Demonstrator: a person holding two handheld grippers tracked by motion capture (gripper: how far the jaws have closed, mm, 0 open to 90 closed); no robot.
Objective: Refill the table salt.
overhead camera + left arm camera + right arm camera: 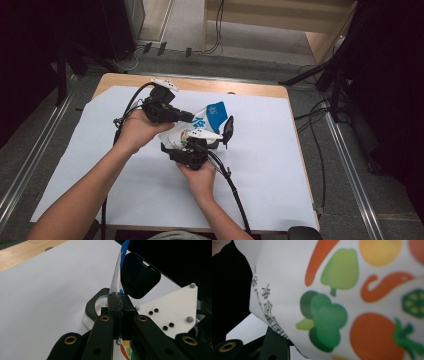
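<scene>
So there's a bag [207, 120], white with blue at the top and printed veggies on the side, held up above the middle of the table [300, 200], which is covered in a white sheet [75, 165].

The left gripper [192, 118] comes in from the left and points right across the table. Its jaws are pressed together on the thin edge of the bag; in the left gripper view [121, 305] you can see the film sticking up right out of the seam between the two black pads.

The right gripper [220, 137] sits just on the near side of the bag, with the right hand [200, 177] under it. In the high view one of its black jaws sticks up on the right of the bag. In the right gripper view the bag [352, 302] is so close that it's mostly cartoon broccoli and carrots, with a bit of black jaw at the bottom left. I can't honestly tell from that whether the pads are pressing on the bag or just sitting around it.

The left hand [134, 131] is on the left, and cables trail off both grippers toward the near edge.
</scene>
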